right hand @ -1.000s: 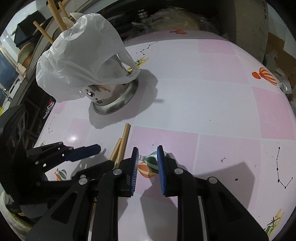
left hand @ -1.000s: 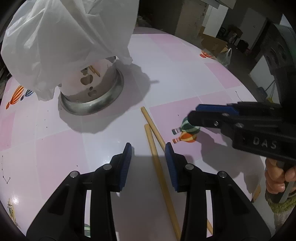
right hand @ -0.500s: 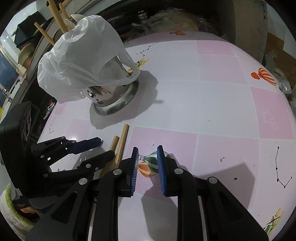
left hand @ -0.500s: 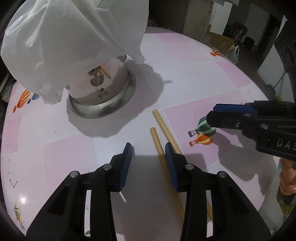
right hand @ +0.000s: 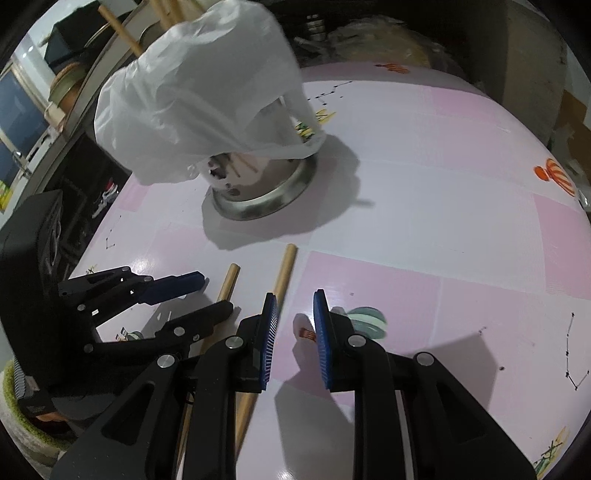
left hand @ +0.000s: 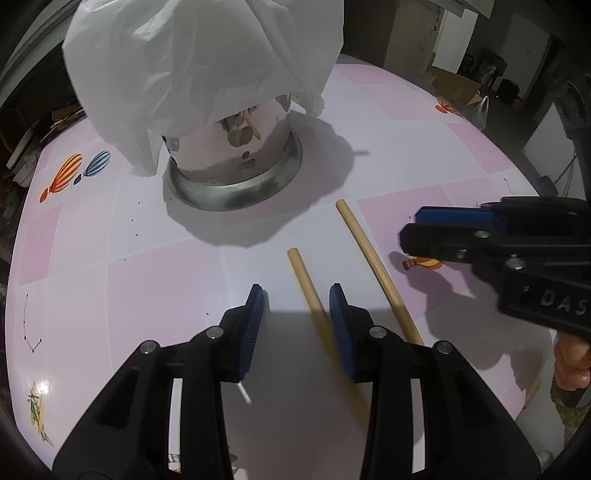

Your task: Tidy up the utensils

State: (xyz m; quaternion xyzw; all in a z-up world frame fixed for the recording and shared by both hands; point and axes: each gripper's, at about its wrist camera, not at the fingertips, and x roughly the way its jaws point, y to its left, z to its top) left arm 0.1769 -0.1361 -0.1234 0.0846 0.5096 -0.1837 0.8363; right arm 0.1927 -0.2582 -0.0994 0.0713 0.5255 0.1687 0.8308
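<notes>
Two wooden sticks lie side by side on the pink and white table. The shorter stick point(left hand: 306, 284) runs between the pads of my left gripper point(left hand: 297, 326), close to the right pad; the jaws are open and hover above it. The longer stick point(left hand: 373, 262) lies to its right. My right gripper point(right hand: 295, 332) is open by a narrow gap with nothing in it, its left pad beside the longer stick point(right hand: 283, 275). It also shows from the side, the right gripper point(left hand: 417, 229) over a balloon print. The metal utensil holder point(left hand: 236, 181) stands behind.
A white plastic bag point(left hand: 203, 62) drapes over the holder, and more wooden handles point(right hand: 127, 35) poke out above it. The table edge point(left hand: 532, 398) curves round at the right, with a hand point(left hand: 570, 365) on the right gripper's grip. Dark clutter and boxes surround the table.
Both grippers have shifted across the table toward the holder, which looks larger now. The shorter stick, earlier under my left gripper's right pad, now lies between the pads. Jaw gaps are unchanged.
</notes>
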